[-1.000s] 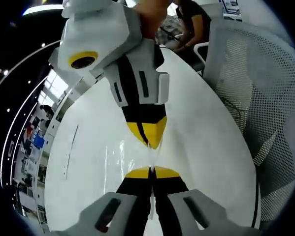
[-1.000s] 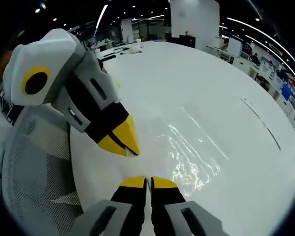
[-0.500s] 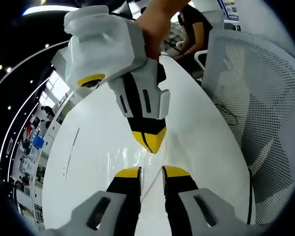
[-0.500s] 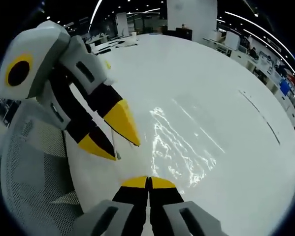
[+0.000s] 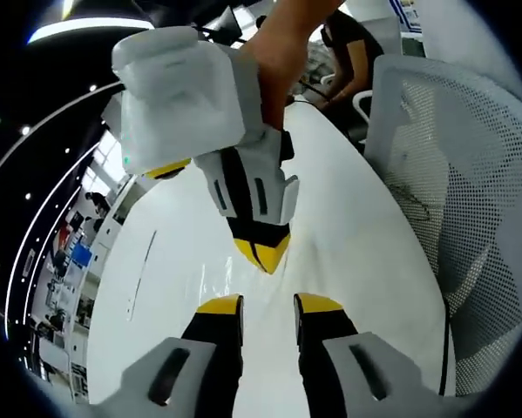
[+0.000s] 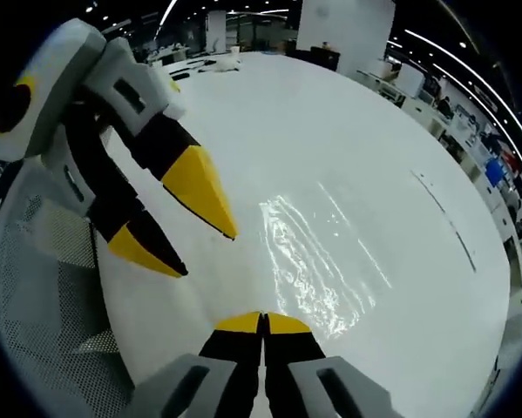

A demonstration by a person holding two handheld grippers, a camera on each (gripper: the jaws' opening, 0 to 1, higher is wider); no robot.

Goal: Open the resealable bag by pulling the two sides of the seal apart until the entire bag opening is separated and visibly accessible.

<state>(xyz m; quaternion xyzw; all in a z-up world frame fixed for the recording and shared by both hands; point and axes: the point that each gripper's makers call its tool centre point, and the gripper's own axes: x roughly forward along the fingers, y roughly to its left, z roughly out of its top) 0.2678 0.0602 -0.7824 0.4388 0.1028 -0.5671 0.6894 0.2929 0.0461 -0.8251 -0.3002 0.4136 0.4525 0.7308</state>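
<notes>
Still sealed, by the look of it: your bag point(image 6: 317, 266) lies flat on the white table point(image 6: 365, 148).
Left gripper view: your left gripper point(image 5: 267, 304) stands parted and empty, facing the right gripper point(image 5: 261, 252). Right gripper view: your right gripper point(image 6: 262, 320) is pinched together at the bag's near edge, apparently gripping it; the pull-apart remains.

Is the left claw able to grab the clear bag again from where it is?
Probably yes. The left claw is open and hangs just beside the clear bag on the white table, with nothing between them. The right claw is shut at the bag's near edge, so its jaws sit close by.
</notes>
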